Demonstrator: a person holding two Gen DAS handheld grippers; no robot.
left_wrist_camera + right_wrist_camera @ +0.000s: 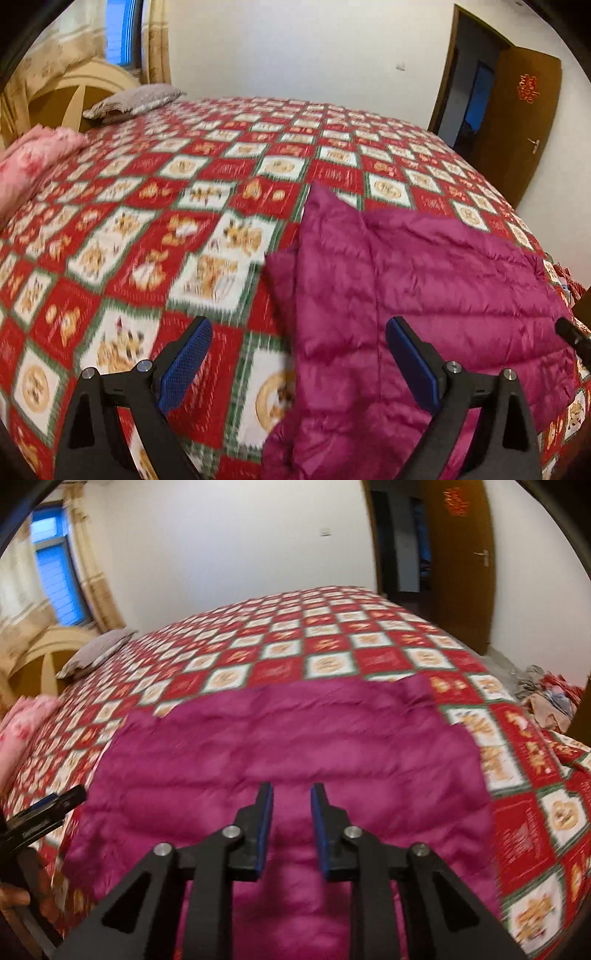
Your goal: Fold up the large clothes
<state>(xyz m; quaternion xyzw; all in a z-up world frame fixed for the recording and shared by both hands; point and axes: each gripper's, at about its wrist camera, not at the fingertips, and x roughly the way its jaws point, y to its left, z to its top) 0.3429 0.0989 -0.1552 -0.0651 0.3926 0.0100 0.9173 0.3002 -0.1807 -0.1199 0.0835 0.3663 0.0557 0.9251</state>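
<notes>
jacket (288, 746) on bed (332, 627), pillow (96, 653) seemingly behind

Counted: one magenta quilted jacket (280, 753); one red patchwork bedspread (184, 206); one grey pillow (136, 99); one pink folded blanket (33, 162); one brown door (461, 561); two grippers, left gripper (299, 354), right gripper (291, 808).

left gripper (299, 363) | right gripper (291, 829) | black arms | blue ribbed pads | silver screws
</notes>
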